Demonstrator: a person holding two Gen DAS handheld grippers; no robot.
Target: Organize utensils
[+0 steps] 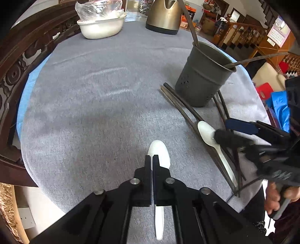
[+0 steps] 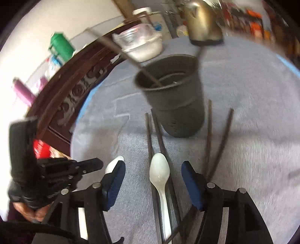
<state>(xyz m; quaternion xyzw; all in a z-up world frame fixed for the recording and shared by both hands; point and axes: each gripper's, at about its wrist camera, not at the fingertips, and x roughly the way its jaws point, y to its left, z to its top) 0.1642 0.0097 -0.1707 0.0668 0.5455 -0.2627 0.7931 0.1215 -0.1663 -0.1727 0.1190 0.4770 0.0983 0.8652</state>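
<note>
The left tongs (image 1: 151,159) are squeezed almost all the way shut. Their tips sit right on the neck of a white spoon (image 1: 159,150). I cannot tell if they really pinch it or just press down on top of it.

The right tongs (image 2: 153,165) are open wide. One blue pad is on each side of the other white spoon (image 2: 159,174), and neither pad touches it. I think they are open like that so they can close on it next.

Everything is on a big table with a grey cloth (image 1: 93,112). The cloth is soft, so flat things sink in a bit and may be hard to lift.

At the far end are a white basin (image 1: 101,28) and a shiny kettle (image 1: 163,16). They are well away from the job.

The dark holder (image 1: 202,78) stands up straight near the right side. It is where the spoons and sticks should go. A few dark sticks already lean out of it.

More chopsticks (image 2: 149,135) lie flat on the cloth beside the holder, some crossed over each other. The second spoon rests on top of two of them, bowl facing up.

So most of the tidying is not done yet.
</note>
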